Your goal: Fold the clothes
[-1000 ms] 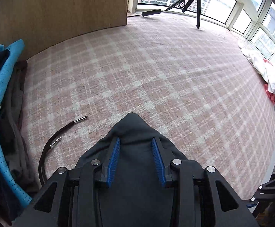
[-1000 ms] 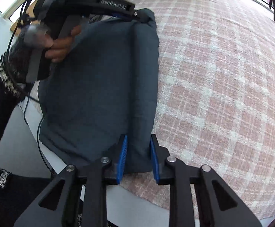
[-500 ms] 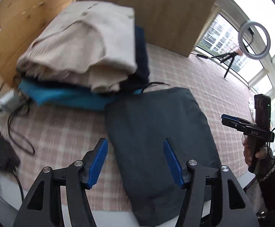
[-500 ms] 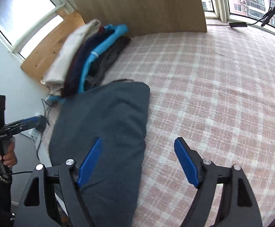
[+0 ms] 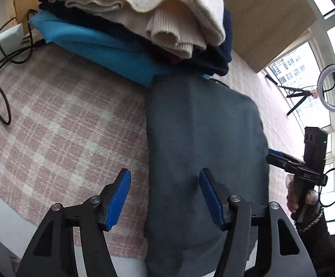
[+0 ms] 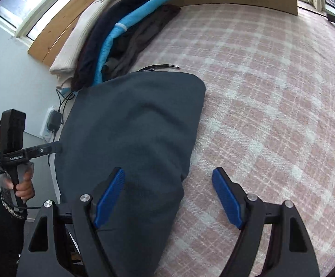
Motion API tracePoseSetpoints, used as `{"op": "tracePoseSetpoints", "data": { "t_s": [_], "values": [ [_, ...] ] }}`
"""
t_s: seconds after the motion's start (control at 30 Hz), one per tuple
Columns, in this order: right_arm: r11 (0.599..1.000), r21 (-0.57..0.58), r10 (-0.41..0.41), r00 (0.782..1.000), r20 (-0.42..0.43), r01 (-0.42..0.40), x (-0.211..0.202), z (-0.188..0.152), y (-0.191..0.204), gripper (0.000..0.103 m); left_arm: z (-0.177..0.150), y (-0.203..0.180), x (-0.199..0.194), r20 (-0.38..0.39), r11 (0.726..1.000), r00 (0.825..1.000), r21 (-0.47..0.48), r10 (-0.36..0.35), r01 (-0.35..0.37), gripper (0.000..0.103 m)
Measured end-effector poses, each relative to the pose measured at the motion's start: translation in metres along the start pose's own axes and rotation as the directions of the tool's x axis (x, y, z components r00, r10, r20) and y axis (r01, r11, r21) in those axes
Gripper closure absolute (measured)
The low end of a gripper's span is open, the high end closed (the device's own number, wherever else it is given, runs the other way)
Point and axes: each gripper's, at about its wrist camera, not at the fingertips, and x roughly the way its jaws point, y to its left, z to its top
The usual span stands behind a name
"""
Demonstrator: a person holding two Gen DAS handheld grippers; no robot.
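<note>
Grippers, left gripper (image 5: 165, 198) and right gripper (image 6: 167, 198), hover apart over folded grey garment (image 5: 204, 143) near bed's front edge; square corners before stacking.

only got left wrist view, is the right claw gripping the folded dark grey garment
Observer: No. The right claw is open; its jaws have just been opening. The folded dark grey garment has only its near edge in the gap between them, unpinched.
Operator: anything sticking out at its far end
Observer: A black drawstring with a metal tip pokes out onto the pink plaid cloth.
Operator: more in the stack than cream, navy, blue
Observer: Yes, a charcoal garment lies alongside the bright blue one, on the open-cloth side.
</note>
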Motion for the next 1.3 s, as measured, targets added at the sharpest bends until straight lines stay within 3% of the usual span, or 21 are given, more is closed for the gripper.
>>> {"op": "tracePoseSetpoints", "data": {
  "t_s": [0.07,0.27,0.4,0.5,0.6,0.67,0.7,0.77,0.8,0.9,0.97,1.03,1.13,1.2,1.23,1.3],
  "values": [
    [0.999,-0.031,0.026,1.0,-0.01,-0.027,0.005,-0.002,0.007,0.025,0.004,-0.002,0.013,-0.044,1.0,0.999,0.021,0.022,-0.021,0.044],
    [0.982,-0.186,-0.035,0.999,0.002,0.035,0.019,-0.01,0.037,0.024,0.002,-0.028,0.031,-0.11,0.992,0.993,0.121,0.043,-0.029,0.041],
    [0.965,-0.252,-0.065,0.998,0.021,0.068,0.024,-0.016,0.044,0.024,-0.001,-0.041,0.036,-0.104,0.982,0.991,0.179,0.083,-0.064,0.041],
    [0.97,-0.239,-0.047,0.999,0.024,0.052,0.024,-0.015,0.041,0.025,-0.006,-0.045,0.036,-0.083,0.982,0.993,0.177,0.081,-0.065,0.041],
    [0.963,-0.26,-0.065,0.997,0.044,0.074,0.026,-0.016,0.045,0.044,-0.016,-0.055,0.037,-0.05,0.971,0.994,0.226,0.094,-0.081,0.046],
    [0.952,-0.291,-0.079,0.996,0.049,0.089,0.031,-0.017,0.051,0.064,-0.02,-0.055,0.035,-0.036,0.969,0.996,0.233,0.087,-0.077,0.05],
    [0.948,-0.304,-0.078,0.996,0.047,0.089,0.033,-0.018,0.054,0.065,-0.022,-0.055,0.035,-0.029,0.969,0.996,0.236,0.083,-0.074,0.052],
    [0.948,-0.309,-0.064,0.997,0.042,0.074,0.037,-0.019,0.057,0.083,-0.027,-0.054,0.033,-0.015,0.968,0.997,0.242,0.076,-0.07,0.055],
    [0.952,-0.299,-0.05,0.998,0.038,0.059,0.039,-0.018,0.057,0.084,-0.029,-0.054,0.032,-0.008,0.967,0.997,0.246,0.072,-0.068,0.057],
    [0.965,-0.259,-0.022,0.999,0.037,0.031,0.042,-0.017,0.054,0.086,-0.034,-0.047,0.028,0.011,0.984,1.0,0.173,0.026,-0.028,0.061],
    [0.982,-0.188,0.009,0.999,0.031,-0.003,0.043,-0.014,0.046,0.088,-0.039,-0.038,0.02,0.053,0.995,0.998,0.09,-0.047,0.042,0.066],
    [0.99,-0.141,0.031,0.999,0.034,-0.026,0.041,-0.012,0.041,0.089,-0.045,-0.03,0.013,0.1,0.993,0.988,0.008,-0.116,0.116,0.084],
    [0.993,-0.109,0.04,0.998,0.053,-0.034,0.031,-0.013,0.041,0.09,-0.056,-0.024,0.001,0.17,0.97,0.96,-0.059,-0.223,0.236,0.091],
    [0.995,-0.098,0.032,0.999,0.041,-0.028,0.031,-0.011,0.039,0.09,-0.058,-0.023,0.003,0.171,0.98,0.969,-0.055,-0.178,0.19,0.09],
    [0.995,-0.095,0.024,0.999,0.027,-0.021,0.033,-0.009,0.038,0.09,-0.056,-0.024,0.009,0.157,0.99,0.98,-0.044,-0.126,0.134,0.085],
    [0.994,-0.111,0.006,1.0,0.012,-0.005,0.036,-0.008,0.041,0.09,-0.053,-0.028,0.009,0.132,0.995,0.987,-0.028,-0.093,0.097,0.08]
  ]
}}
